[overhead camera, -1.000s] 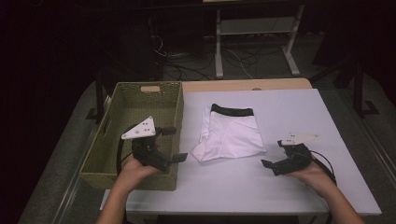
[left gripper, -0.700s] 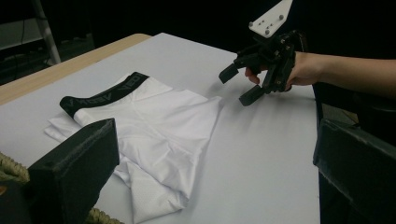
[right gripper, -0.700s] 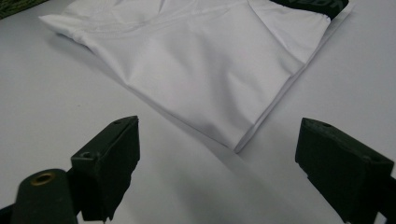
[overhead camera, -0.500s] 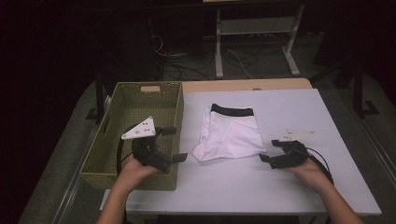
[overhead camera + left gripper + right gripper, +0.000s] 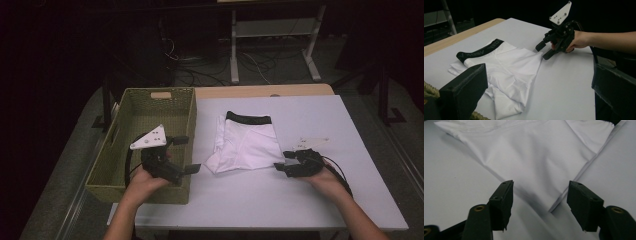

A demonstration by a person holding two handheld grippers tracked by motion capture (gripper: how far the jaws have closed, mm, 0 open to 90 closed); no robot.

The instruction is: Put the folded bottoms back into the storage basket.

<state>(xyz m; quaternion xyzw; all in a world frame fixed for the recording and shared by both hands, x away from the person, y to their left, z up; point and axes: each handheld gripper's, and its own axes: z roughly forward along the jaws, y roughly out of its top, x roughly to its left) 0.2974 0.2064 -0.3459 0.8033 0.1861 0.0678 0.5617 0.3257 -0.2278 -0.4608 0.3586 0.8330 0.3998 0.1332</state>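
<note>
White folded shorts (image 5: 248,144) with a black waistband lie in the middle of the white table (image 5: 280,200). My right gripper (image 5: 281,163) is low at their near right corner. In the right gripper view that corner (image 5: 541,170) lies between the jaws of the right gripper (image 5: 540,197). The jaws have just been closing, and the pads stand apart from the cloth. My left gripper (image 5: 187,154) hovers open over the near right corner of the green woven basket (image 5: 191,117), holding nothing. The left gripper view looks past its open jaws at the shorts (image 5: 506,67) and the right gripper (image 5: 542,52).
The basket takes up the table's left side, and its rim (image 5: 429,90) shows at the lower left of the left gripper view. A wooden strip (image 5: 265,91) runs along the far edge. A metal stand (image 5: 272,35) and cables lie on the dark floor behind.
My right gripper has moved left and slightly down to the shorts' corner, and its jaws have narrowed. The left gripper and the shorts have stayed put.
</note>
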